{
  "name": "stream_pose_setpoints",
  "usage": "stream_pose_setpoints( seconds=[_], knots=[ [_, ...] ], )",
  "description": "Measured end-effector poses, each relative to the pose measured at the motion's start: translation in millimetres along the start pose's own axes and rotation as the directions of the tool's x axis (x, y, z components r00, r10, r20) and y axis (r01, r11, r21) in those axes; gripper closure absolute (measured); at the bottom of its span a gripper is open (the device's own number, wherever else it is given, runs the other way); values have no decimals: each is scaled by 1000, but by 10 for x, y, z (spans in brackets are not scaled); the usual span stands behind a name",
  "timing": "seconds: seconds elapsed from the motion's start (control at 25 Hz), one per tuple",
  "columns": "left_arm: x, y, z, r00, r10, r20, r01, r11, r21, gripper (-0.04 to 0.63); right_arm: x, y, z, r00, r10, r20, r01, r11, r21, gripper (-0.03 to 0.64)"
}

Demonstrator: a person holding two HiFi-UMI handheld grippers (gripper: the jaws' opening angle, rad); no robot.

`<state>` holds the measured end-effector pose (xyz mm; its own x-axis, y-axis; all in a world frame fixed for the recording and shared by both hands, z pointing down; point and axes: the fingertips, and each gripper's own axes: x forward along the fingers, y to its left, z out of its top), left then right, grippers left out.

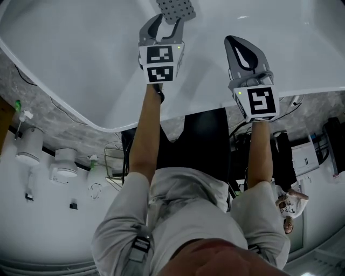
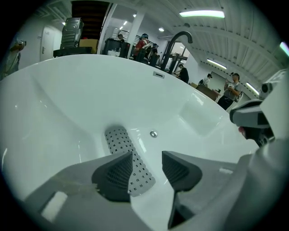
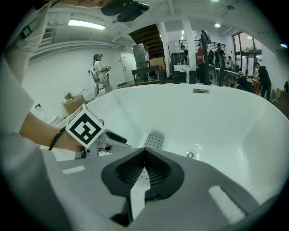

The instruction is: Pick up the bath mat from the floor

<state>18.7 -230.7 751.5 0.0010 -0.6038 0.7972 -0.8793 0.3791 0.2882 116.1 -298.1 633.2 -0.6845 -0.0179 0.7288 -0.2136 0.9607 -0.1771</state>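
Note:
A grey perforated bath mat (image 1: 176,9) lies flat on the bottom of a white bathtub (image 1: 81,64). My left gripper (image 1: 163,24) hangs just above the mat's near end, open, with nothing pressed between its pads. In the left gripper view the mat (image 2: 118,140) runs from the left jaw toward the tub's middle, and the left gripper (image 2: 146,164) shows a clear gap. My right gripper (image 1: 237,46) is held over the tub's near rim to the right, shut and empty. From the right gripper view (image 3: 144,153) the mat (image 3: 154,140) lies ahead, past the left gripper (image 3: 113,137).
A drain (image 2: 154,134) sits right of the mat. A dark faucet (image 2: 178,40) rises behind the far rim, with several people standing beyond it. Below the tub's near rim are a black frame (image 1: 202,140) and white containers (image 1: 64,161) on the floor.

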Motion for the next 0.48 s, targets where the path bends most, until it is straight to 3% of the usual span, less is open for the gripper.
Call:
stream_pose_setpoints(
  seconds=[0.48],
  knots=[
    [571, 162, -275, 998, 33, -50, -38, 994, -99, 311, 631, -62, -62, 996, 78, -36, -77, 997, 11, 614]
  ],
)
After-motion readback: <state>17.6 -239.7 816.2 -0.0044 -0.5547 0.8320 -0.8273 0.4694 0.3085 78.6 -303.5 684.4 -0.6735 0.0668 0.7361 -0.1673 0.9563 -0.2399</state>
